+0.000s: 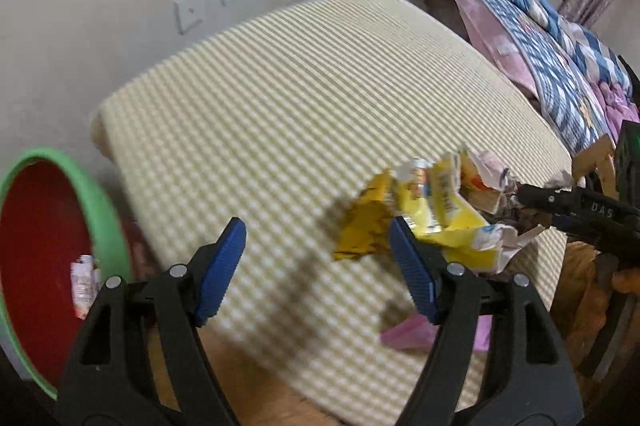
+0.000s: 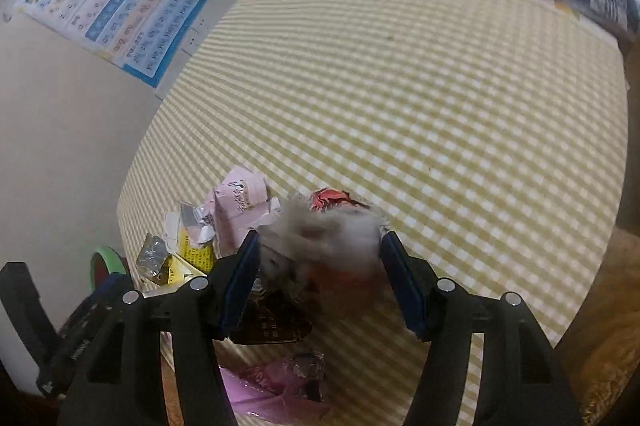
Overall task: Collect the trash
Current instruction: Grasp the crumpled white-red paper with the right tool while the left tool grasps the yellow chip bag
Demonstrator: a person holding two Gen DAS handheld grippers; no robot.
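Observation:
My left gripper (image 1: pixel 318 258) is open and empty above the checked table (image 1: pixel 280 98). Crumpled yellow wrappers (image 1: pixel 436 210) lie just right of its right pad, in a heap with pink and white scraps. My right gripper (image 1: pixel 532 202) reaches into that heap from the right. In the right wrist view the right gripper (image 2: pixel 322 278) has its jaws wide apart. A grey, white and red wad (image 2: pixel 324 246) fills the gap between them. The wad is smeared while the pads look sharp, so it moves loose between them. A pink wrapper (image 2: pixel 240 202) and a dark wrapper (image 2: pixel 272 326) lie beside it.
A red bin with a green rim (image 1: pixel 100 210) stands low at the table's left, with a white scrap (image 1: pixel 84 282) inside. A pink bag (image 2: pixel 276 390) lies at the near edge. A wall with posters (image 2: pixel 120 6) is at left, and a bed with a quilt (image 1: pixel 560 46) at right.

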